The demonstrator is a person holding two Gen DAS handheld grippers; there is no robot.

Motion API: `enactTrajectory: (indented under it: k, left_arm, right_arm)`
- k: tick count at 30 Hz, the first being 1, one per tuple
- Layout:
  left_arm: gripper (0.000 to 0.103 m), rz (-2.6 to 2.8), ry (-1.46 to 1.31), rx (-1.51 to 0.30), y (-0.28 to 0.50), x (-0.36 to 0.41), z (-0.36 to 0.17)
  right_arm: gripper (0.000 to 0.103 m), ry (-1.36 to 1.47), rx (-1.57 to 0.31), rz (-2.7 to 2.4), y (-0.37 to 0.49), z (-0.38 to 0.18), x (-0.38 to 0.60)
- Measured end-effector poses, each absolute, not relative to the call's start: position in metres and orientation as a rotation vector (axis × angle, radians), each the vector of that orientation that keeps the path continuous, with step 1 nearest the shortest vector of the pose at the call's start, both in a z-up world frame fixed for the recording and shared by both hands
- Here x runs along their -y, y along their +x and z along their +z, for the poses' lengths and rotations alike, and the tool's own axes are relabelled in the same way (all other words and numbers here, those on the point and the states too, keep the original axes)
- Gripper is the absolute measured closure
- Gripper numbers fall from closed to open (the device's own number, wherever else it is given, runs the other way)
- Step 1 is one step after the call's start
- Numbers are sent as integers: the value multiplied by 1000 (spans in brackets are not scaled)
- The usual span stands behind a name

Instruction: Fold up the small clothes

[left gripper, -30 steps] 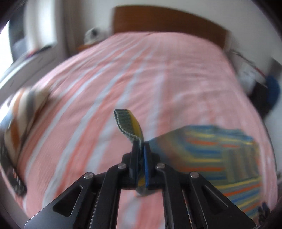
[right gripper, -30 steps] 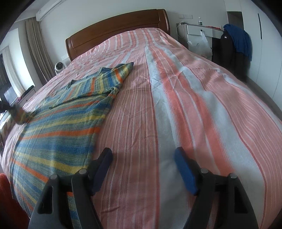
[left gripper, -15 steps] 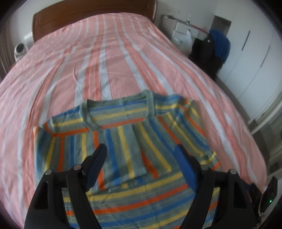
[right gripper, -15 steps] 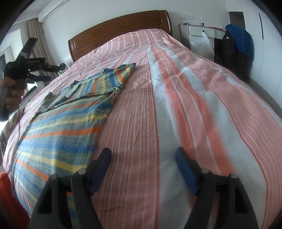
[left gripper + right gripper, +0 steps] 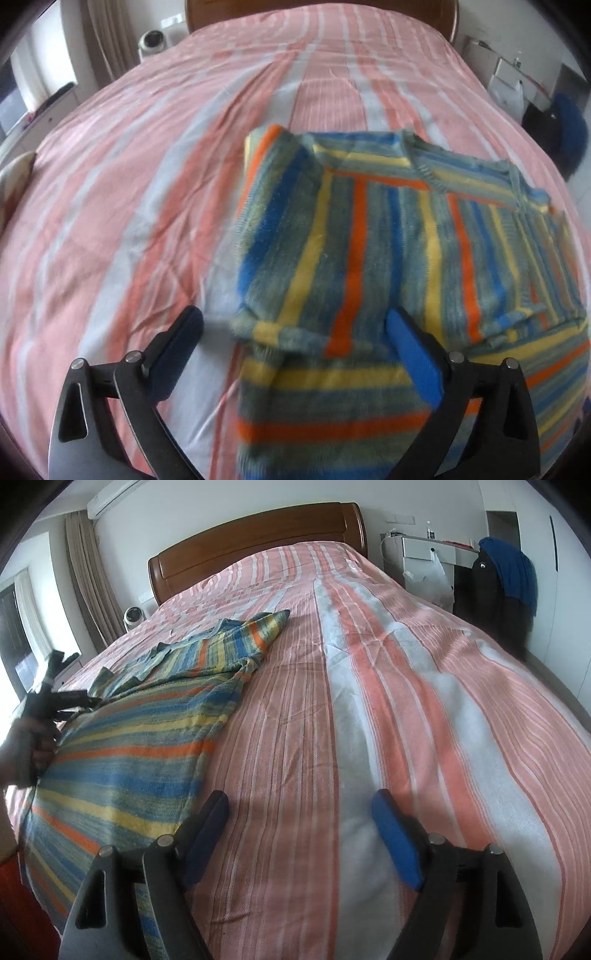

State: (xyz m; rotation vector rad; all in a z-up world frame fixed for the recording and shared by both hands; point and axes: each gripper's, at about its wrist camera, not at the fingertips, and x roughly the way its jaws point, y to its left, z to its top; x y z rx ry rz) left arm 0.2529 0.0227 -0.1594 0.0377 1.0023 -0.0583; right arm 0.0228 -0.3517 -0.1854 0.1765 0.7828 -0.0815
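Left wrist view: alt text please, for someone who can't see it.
A striped knit sweater, sleeves folded in over its front, lies on a bed with a pink, orange and white striped cover. The left hand-held gripper hangs over the sweater's near left edge, jaws opening and gripping nothing. The picture is somewhat blurred.

I'm looking across a bed (image 5: pixel 406 709) wearing a pink-striped cover, its wooden headboard (image 5: pixel 258 539) standing against a white wall; daylight is coming through the curtained window (image 5: pixel 22 627).
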Motion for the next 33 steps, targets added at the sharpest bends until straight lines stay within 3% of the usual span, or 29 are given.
enactTrajectory:
  k: [15,33]
  left_arm:
    - [3,17,301,-733,148,0,-76]
    - [3,21,309,-681,104,6,-51]
  right_arm:
    - [21,151,-779,-99,23,-186,347]
    - [20,136,-777,-107,22,-187,345]
